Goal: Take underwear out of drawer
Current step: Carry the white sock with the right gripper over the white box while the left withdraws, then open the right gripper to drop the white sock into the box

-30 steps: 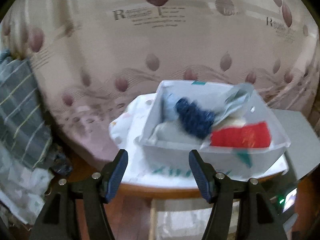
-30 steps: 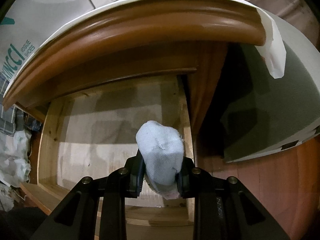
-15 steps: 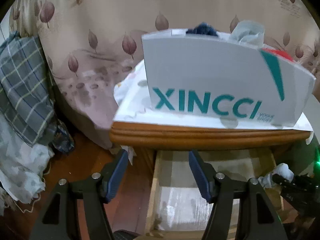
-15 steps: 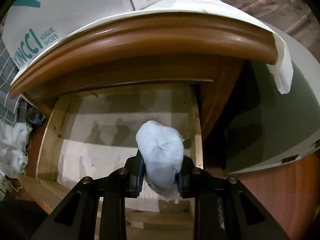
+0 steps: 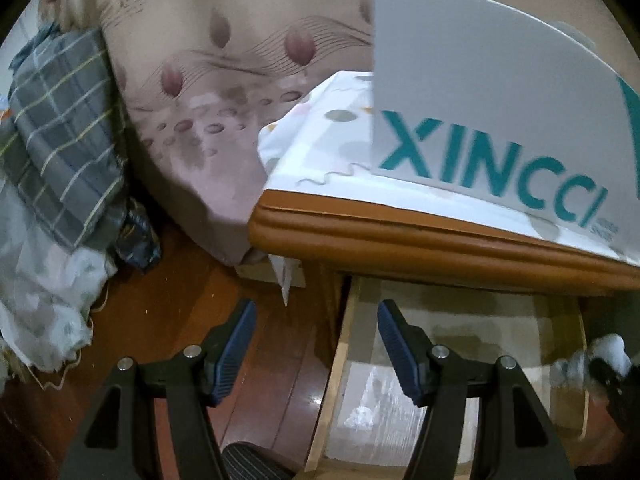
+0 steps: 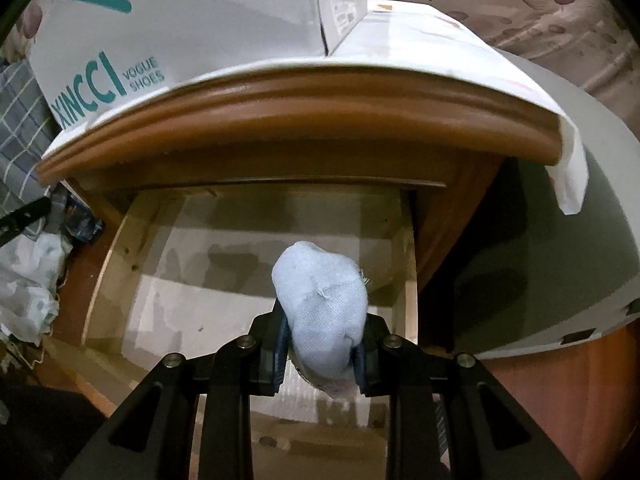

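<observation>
Where the wooden nightstand (image 6: 304, 120) meets the room, its rounded brown top edge overhangs an open drawer (image 6: 120, 256) of pale unfinished wood, whose floor is lined with whitish paper. A white patterned cloth (image 5: 320, 148) covers the nightstand top, and one corner of it hangs down past the right end in the right wrist view. On that cloth stands a white shoe box (image 5: 480, 100) printed "XINCCI VOGUE SHOES" in teal. Behind the nightstand lies a bed with a beige sheet (image 5: 208, 92) printed with mauve leaves. A grey plaid fabric (image 5: 60, 128) and a white crumpled cloth (image 5: 40, 308) are piled at the left, above a dark red-brown wood floor (image 5: 180, 308). A large grey panel (image 6: 560, 264) leans just beside the nightstand's right side.

The left claw (image 5: 314, 346) is released, its blue-padded fingers spread wide, held low in front of the nightstand's left corner, one finger over the floor and the other over the drawer's left wall. It holds nothing.

The right claw (image 6: 320, 344) is clenched on a bundle of light blue mesh underwear (image 6: 322, 312), which bulges up between the fingers. The bundle hangs above the drawer's right front area, clear of the drawer floor. In the left wrist view the same bundle appears blurred at the far right edge.
</observation>
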Motion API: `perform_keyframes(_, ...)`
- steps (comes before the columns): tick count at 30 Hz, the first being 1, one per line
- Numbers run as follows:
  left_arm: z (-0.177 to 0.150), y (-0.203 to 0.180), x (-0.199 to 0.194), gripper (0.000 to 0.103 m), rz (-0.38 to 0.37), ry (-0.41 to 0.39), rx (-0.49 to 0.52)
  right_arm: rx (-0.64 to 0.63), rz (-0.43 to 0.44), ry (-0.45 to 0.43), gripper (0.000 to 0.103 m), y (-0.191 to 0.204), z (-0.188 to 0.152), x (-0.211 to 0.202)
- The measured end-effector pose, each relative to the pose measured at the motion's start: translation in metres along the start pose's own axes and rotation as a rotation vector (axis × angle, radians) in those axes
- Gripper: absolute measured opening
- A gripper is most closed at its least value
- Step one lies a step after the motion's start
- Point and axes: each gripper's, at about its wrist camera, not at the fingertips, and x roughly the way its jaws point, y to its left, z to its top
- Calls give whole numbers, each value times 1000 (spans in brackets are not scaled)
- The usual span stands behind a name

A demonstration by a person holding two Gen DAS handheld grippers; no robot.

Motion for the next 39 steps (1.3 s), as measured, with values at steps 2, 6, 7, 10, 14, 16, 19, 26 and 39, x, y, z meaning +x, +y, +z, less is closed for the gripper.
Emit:
perform_keyframes(2, 0, 6, 3, 65, -1, 16, -22, 4, 9, 4, 24, 0, 2, -8)
perform_keyframes(6, 2, 19, 8, 65, -10, 40, -73, -1, 19, -2, 24, 6, 9, -30)
perform_keyframes(7, 3, 21, 8, 65, -10, 44, -83, -4, 22, -6, 24, 7, 12, -35)
perform_keyframes(10, 4, 30, 9, 65, -19, 55, -115, -14, 36, -28, 24, 11, 21, -59)
perform_keyframes(14, 6, 38, 9, 65, -16, 58, -140, -46, 48, -53, 24, 21, 36, -94)
perform_keyframes(16, 6, 43, 8, 65, -18, 57, -155, -68, 45, -69, 24, 27, 47, -115)
perform_keyframes(19, 7, 46, 6, 65, -8, 50, -163, -100, 47, -110, 24, 36, 68, -149)
perform_keyframes(26, 9, 51, 6, 65, 0, 45, -170, -143, 70, -229, 24, 64, 127, -207)
perform_keyframes(39, 9, 66, 3, 65, 17, 38, -193, -175, -9, -266, 24, 103, 218, -159)
